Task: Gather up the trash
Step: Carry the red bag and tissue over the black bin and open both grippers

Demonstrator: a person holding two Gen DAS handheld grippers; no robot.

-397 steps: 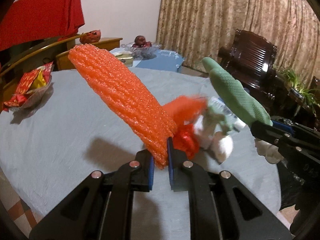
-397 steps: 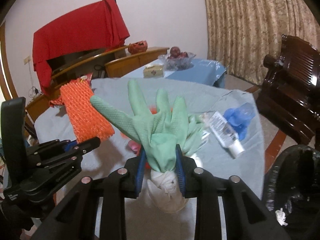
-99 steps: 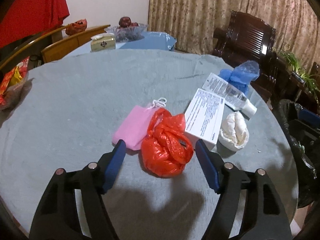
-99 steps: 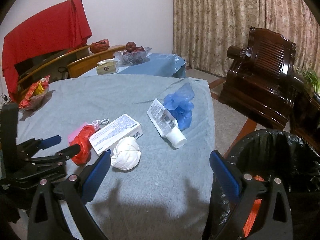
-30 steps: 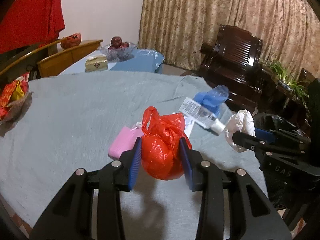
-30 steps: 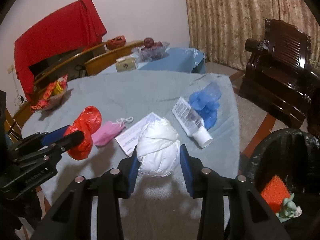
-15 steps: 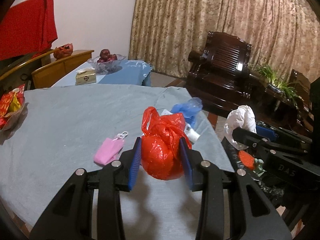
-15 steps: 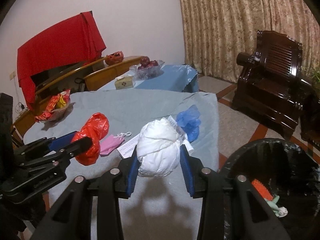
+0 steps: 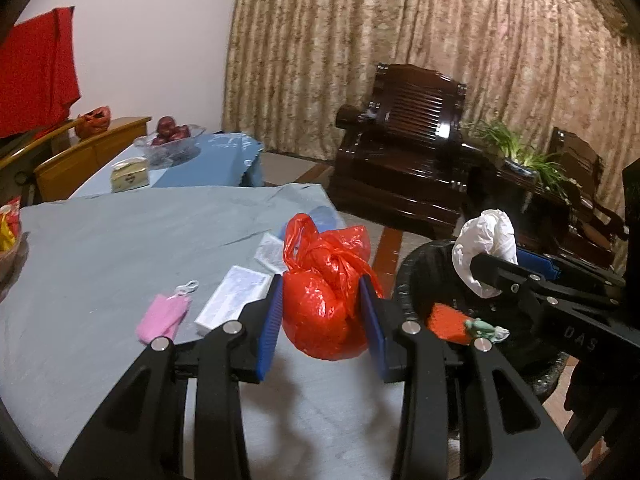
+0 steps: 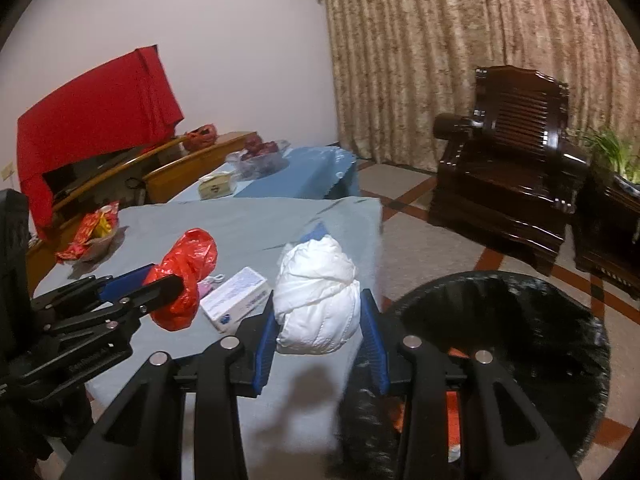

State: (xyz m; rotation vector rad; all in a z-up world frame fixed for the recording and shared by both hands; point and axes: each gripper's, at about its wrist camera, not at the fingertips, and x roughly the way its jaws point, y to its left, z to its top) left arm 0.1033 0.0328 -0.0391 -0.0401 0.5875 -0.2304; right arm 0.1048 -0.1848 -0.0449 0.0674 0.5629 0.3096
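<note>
My left gripper (image 9: 320, 320) is shut on a knotted red plastic bag (image 9: 324, 292) and holds it above the table's right edge, beside the bin. My right gripper (image 10: 318, 326) is shut on a white crumpled wad (image 10: 318, 300), held near the rim of the black-lined trash bin (image 10: 520, 320). In the left wrist view the wad (image 9: 486, 248) hangs over the bin (image 9: 408, 280), which holds an orange foam net (image 9: 446, 318) and a green glove (image 9: 482, 326). A pink mask (image 9: 164, 316) and a white box (image 9: 236, 300) lie on the grey table (image 9: 100, 248).
A white tube (image 9: 270, 254) and a blue bag (image 9: 320, 216) lie near the table's far right edge. A snack bowl (image 10: 92, 236) sits at the table's left. A dark wooden armchair (image 10: 508, 152) stands beyond the bin; a low blue table with fruit (image 10: 264, 164) is behind.
Both grippers have swung right with their loads, off the table middle towards the bin. The white wad now hangs by the bin's rim; the red bag is near the table's edge.
</note>
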